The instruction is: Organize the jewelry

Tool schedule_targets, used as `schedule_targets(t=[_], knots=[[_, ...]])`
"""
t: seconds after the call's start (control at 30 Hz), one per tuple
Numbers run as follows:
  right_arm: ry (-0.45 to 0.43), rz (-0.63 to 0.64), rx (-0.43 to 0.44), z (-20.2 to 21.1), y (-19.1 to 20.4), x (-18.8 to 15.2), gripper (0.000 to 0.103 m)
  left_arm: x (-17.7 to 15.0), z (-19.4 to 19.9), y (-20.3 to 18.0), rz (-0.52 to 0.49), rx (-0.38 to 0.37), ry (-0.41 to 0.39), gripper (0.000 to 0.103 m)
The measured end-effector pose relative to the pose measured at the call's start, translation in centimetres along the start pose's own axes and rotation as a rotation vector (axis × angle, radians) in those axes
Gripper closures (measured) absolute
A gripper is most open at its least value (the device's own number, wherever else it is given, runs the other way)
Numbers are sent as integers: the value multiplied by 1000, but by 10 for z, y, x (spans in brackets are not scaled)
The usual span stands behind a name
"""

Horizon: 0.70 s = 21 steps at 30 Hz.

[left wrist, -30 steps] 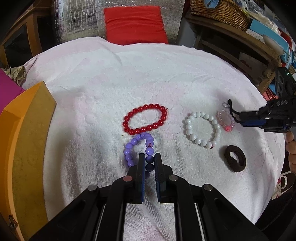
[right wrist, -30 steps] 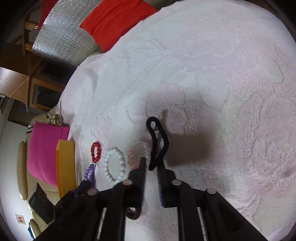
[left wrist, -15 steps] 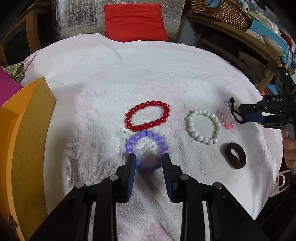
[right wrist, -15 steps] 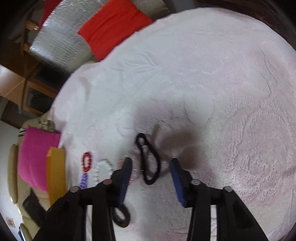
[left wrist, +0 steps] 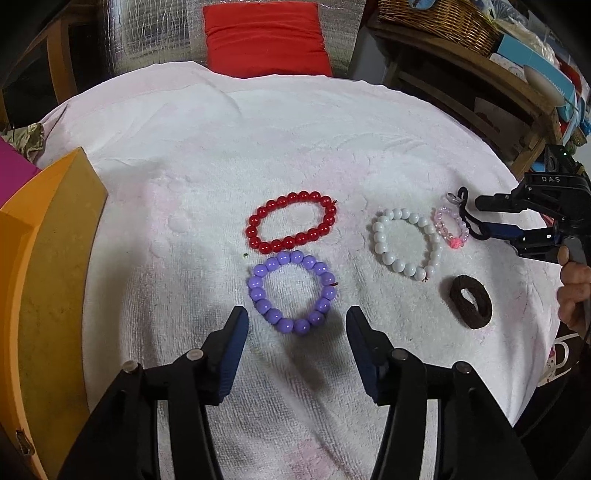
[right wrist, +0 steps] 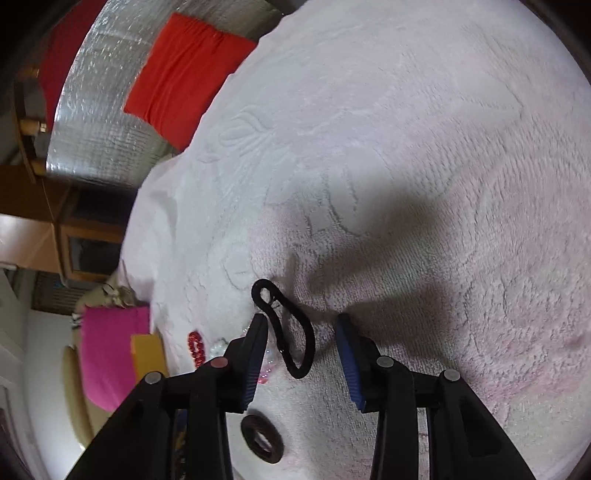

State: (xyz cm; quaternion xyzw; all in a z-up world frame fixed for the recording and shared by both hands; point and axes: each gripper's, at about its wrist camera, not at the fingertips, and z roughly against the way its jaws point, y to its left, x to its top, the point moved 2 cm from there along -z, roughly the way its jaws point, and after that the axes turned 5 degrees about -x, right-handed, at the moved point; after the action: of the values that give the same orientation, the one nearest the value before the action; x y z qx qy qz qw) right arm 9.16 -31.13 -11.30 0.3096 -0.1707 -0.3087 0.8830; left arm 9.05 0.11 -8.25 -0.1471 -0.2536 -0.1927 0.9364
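On the white towel [left wrist: 221, 155] lie a red bead bracelet [left wrist: 291, 221], a purple bead bracelet [left wrist: 292, 292], a white bead bracelet [left wrist: 406, 244], a small pink bead bracelet [left wrist: 451, 227] and a brown hair tie [left wrist: 470, 306]. My left gripper [left wrist: 297, 328] is open just behind the purple bracelet, not touching it. My right gripper [right wrist: 301, 332] is open around a thin black hair elastic [right wrist: 286, 328] lying on the towel. The right gripper also shows at the right edge of the left wrist view [left wrist: 484, 218].
An orange wooden box [left wrist: 44, 258] stands at the towel's left edge, with a pink cushion [right wrist: 110, 350] beside it. A red cushion [left wrist: 266, 40] lies behind the towel. A shelf with a wicker basket [left wrist: 439, 14] is at the back right.
My left gripper let go of the purple bracelet, opened wide and drew back; the bracelet now lies flat and round. My right gripper opened and released the black elastic onto the towel.
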Motion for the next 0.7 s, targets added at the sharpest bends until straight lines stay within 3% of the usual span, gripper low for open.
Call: schedule_targets(t=[0.2,0.33,0.4,0.43,0.47,0.7], knots=[[16,-20,25,2,-4,1,60,3,-6,-1,9,5,1,47],[-10,32,-20,4,6,-4,61,3,-7,2,14,14,0,47],[-31,61,-40,6,13,-7,67,4,-8,2,20,17,-4,47],[-30,76,-52,6,16,-9,78,4,-6,3,21,16,-6,47],[-32,77,-58,5,17,-10,82,4,-6,4,20,14,-9,47],[-85,110,-78,10,23,-13,96,1,-1,6,25,6,-11,47]])
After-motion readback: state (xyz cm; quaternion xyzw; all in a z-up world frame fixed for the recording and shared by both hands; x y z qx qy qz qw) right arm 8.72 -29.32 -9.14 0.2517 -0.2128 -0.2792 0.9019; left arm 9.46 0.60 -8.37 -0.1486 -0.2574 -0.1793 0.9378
